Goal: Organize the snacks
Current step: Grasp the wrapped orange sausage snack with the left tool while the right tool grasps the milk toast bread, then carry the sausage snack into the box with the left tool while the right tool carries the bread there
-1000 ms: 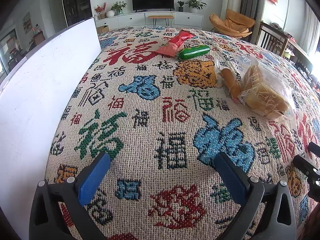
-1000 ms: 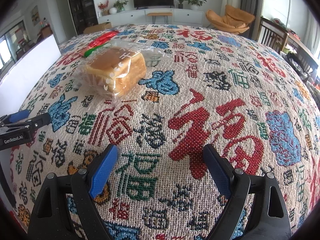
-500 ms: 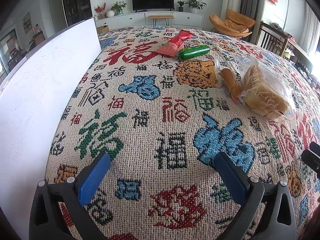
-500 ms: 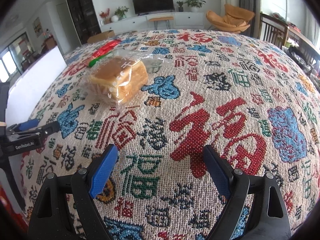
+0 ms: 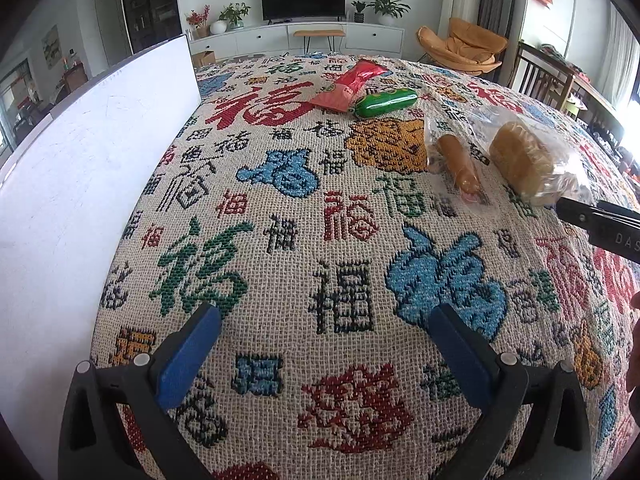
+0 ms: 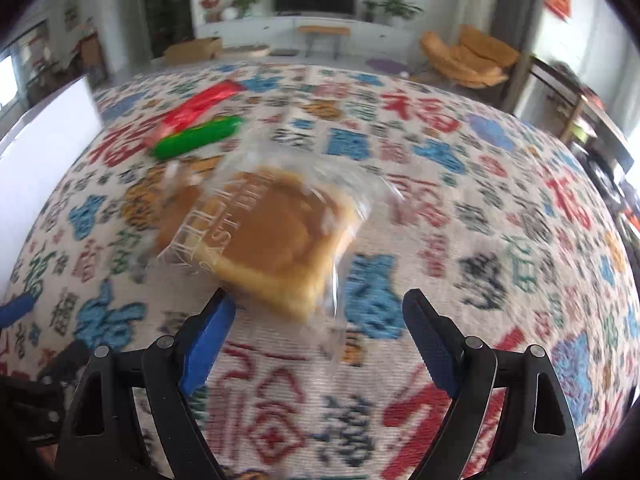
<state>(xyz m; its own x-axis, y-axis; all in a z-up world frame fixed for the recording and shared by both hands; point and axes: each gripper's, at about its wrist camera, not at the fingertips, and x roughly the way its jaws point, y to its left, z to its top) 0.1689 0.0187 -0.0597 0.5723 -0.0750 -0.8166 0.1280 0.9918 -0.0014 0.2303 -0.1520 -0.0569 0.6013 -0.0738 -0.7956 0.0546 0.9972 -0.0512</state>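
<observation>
A bread loaf in a clear bag (image 6: 276, 232) lies on the patterned tablecloth (image 6: 480, 240), just ahead of my right gripper (image 6: 316, 320), which is open with the bag's near corner reaching between its fingertips without touching the pads. In the left wrist view the same bread (image 5: 524, 160) sits at the right, with a finger of my right gripper (image 5: 580, 212) at its near end. A long brown roll in a clear wrapper (image 5: 456, 160) lies left of it. Farther back are a red packet (image 5: 352, 84) and a green packet (image 5: 386, 102). My left gripper (image 5: 324, 344) hangs open over bare cloth.
A white board (image 5: 80, 200) runs along the table's left side. In the right wrist view a blue finger of the left gripper (image 6: 16, 308) shows at the left edge. Wooden chairs (image 5: 540, 76) stand past the table's far right edge.
My right gripper has moved forward and left to the bread bag, which now lies just in front of its fingers. The left gripper and the snacks have stayed in place.
</observation>
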